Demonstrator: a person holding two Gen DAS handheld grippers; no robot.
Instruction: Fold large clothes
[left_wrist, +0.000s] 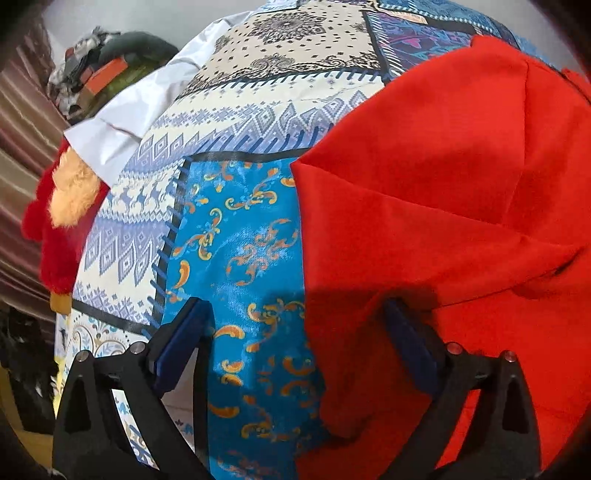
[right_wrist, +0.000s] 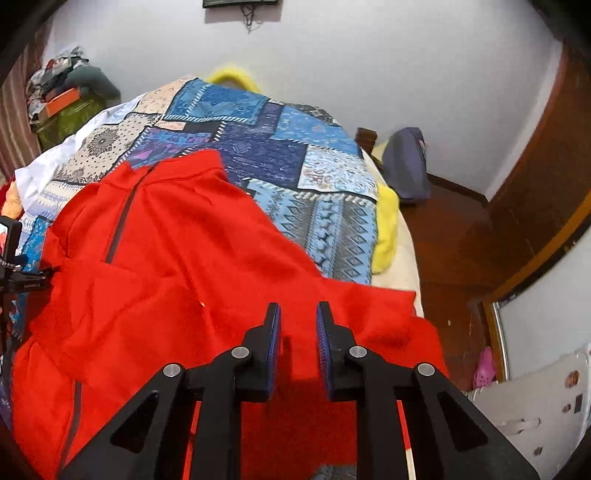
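A large red jacket (right_wrist: 192, 273) with a dark zip lies spread on a bed's patchwork blue cover (right_wrist: 303, 173). In the left wrist view the jacket (left_wrist: 461, 184) fills the right side, folded over on itself. My left gripper (left_wrist: 295, 314) is open wide above the jacket's left edge and the blue cover (left_wrist: 243, 258); its right finger is over red cloth. My right gripper (right_wrist: 298, 321) hovers over the jacket's near right part, jaws narrowly apart with nothing between them. The left gripper's body (right_wrist: 14, 266) shows at the right wrist view's left edge.
A white sheet (left_wrist: 129, 122) and a red-and-tan plush toy (left_wrist: 62, 214) lie at the bed's left. A pile of clothes and boxes (right_wrist: 62, 92) stands in the far left corner. A yellow fluffy blanket (right_wrist: 386, 229) hangs at the bed's right edge. Wooden floor and a dark bag (right_wrist: 406, 162) lie to the right.
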